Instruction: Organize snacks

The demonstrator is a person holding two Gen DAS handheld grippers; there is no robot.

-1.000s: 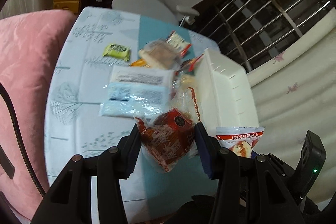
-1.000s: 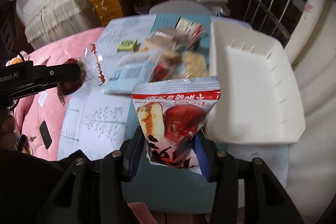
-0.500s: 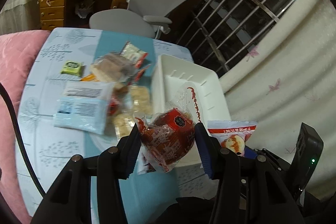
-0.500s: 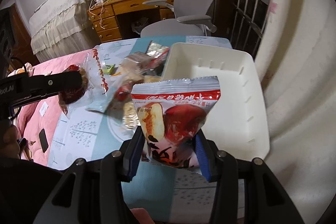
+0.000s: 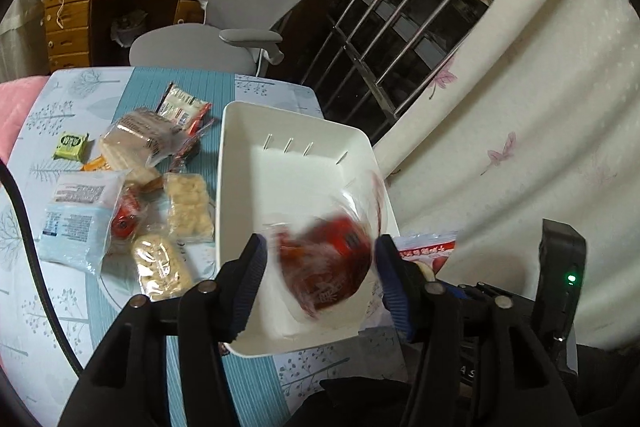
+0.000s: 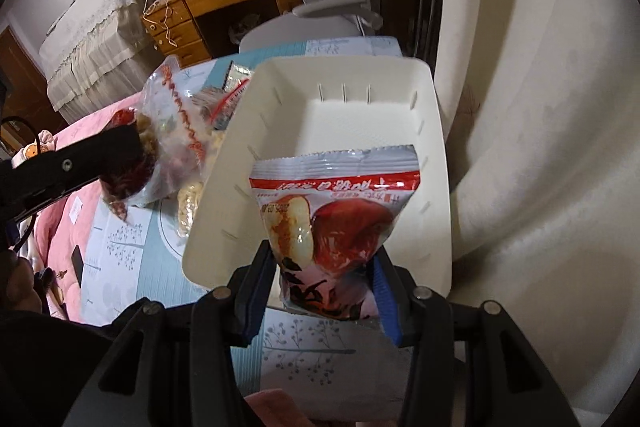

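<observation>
Over the white bin (image 5: 240, 163), the left gripper (image 5: 318, 269) has its jaws opening around a blurred clear packet of red snack (image 5: 324, 267), the pads clear of it. The right gripper (image 6: 320, 283) clamps one red-and-white pouch (image 6: 336, 211) above the bin's near edge. About eight packets (image 5: 136, 183) lie left of it.
</observation>
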